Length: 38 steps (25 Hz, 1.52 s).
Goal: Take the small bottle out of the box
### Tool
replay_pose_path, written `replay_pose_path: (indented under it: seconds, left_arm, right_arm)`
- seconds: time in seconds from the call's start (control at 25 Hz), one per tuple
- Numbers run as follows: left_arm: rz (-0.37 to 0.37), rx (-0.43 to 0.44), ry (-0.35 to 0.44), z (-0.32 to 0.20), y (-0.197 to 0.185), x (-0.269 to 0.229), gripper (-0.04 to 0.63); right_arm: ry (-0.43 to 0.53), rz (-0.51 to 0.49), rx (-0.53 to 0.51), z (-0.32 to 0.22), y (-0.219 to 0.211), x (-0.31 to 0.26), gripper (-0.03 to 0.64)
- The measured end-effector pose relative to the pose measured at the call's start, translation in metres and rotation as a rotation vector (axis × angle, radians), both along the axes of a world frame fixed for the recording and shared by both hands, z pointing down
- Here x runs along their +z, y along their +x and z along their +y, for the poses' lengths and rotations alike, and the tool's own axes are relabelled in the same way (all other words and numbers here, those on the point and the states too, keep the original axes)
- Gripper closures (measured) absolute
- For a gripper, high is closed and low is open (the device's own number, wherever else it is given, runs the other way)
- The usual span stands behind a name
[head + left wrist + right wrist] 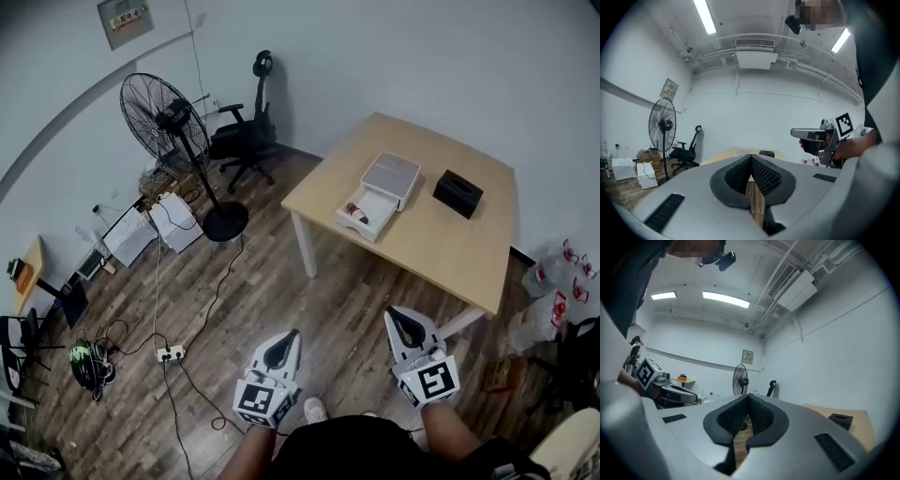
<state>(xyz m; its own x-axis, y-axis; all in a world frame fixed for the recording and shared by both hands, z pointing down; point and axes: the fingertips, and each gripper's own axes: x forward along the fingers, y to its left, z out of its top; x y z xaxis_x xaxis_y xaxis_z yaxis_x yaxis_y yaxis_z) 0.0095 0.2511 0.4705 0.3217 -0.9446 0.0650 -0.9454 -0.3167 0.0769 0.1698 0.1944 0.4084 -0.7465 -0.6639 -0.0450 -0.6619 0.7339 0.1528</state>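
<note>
Both idle: left gripper and right gripper have jaws pressed together and empty, well short of the table. Bottle lies on its side in the open tray of the box. Looks small, light, rigid and round, so probably slippery; pinch across the body from above. Tray walls crowd it. Black box is well apart; fan and floor cable sit left of the path.

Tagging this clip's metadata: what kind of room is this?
Probably an office or lab room: wooden table, office chair and standing fan by the white wall, power strip with cables on the floor.
</note>
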Motion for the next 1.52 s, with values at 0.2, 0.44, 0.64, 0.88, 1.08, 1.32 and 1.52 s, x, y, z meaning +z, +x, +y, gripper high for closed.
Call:
replay_pose_path:
  seconds: [0.2,0.44,0.64,0.88,1.08,1.32,1.52]
  left_arm:
    - [0.004,0.016,0.004,-0.005,-0.009,0.002,0.58]
    - [0.01,0.044,0.01,-0.012,-0.031,0.004,0.58]
    - [0.043,0.034,-0.005,-0.016,-0.065,0.01,0.58]
    - [0.02,0.025,-0.015,-0.022,-0.091,0.026,0.58]
    - [0.024,0.027,-0.029,-0.032,-0.098,0.032,0.58]
    - [0.01,0.041,-0.043,-0.064,-0.098,0.037,0.58]
    - [-0.049,0.066,-0.039,-0.107,-0.094,0.038,0.58]
  right_arm:
    - [-0.007,-0.004,-0.002,0.0,-0.011,0.003,0.603]
    - [-0.004,-0.016,0.028,-0.008,-0.032,0.005,0.491]
    - [-0.006,-0.011,0.073,-0.019,-0.045,0.006,0.308]
    - [-0.068,0.033,0.097,-0.033,-0.06,0.022,0.087]
    - [-0.101,0.044,0.111,-0.048,-0.07,0.033,0.031]
    - [-0.139,0.068,0.097,-0.081,-0.074,0.049,0.029]
    - [-0.153,0.1,0.093,-0.117,-0.079,0.056,0.029]
